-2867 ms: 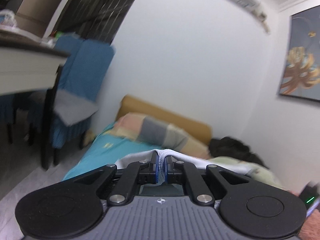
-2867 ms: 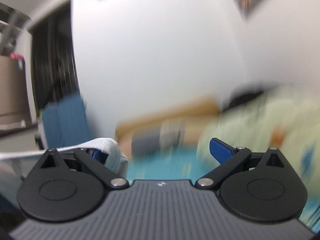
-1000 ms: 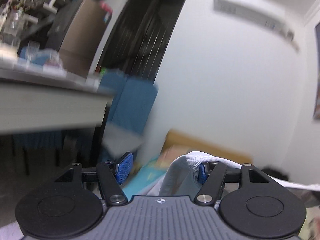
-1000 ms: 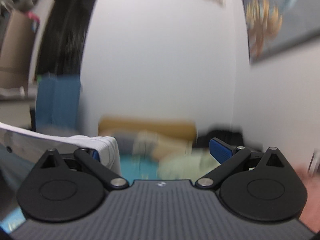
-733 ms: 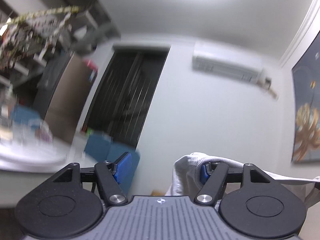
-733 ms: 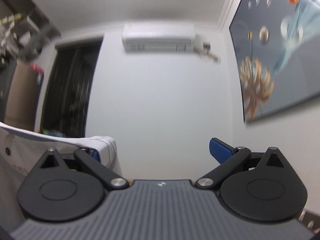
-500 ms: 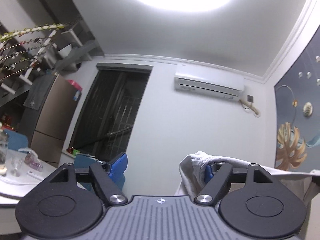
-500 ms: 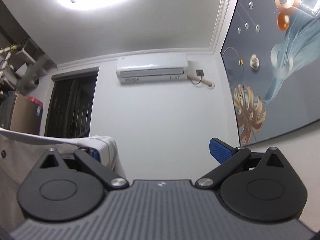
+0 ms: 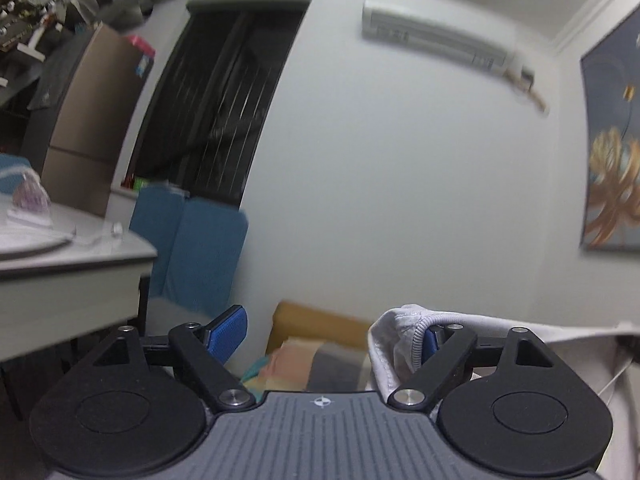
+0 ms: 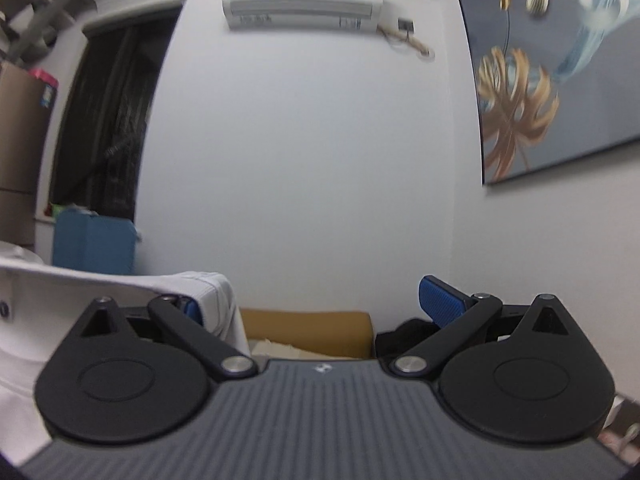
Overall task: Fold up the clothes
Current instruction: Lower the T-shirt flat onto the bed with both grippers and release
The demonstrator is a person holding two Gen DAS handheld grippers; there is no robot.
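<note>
Both cameras have tilted down from the ceiling toward the bed (image 9: 320, 356); left hand-held gripper (image 9: 332, 336) and right hand-held gripper (image 10: 316, 304) stand wide, white garment (image 9: 396, 340) draped over one finger of each, stretched aloft between them; no fold visible; laying flat and folding remain.

1. The left gripper (image 9: 332, 334) filled the lower part of its wrist view, aimed level into the room, its jaws spread wide.
2. Its left finger pad (image 9: 227, 334) stood bare at lower centre-left; the right pad (image 9: 429, 344) was mostly covered by white cloth (image 9: 394, 344) draped over it.
3. The right gripper (image 10: 320, 304) sat low in its own frame, jaws equally wide.
4. Its right fingertip (image 10: 438, 300) was bare; the left one (image 10: 194, 308) had white cloth hanging over it.
</note>
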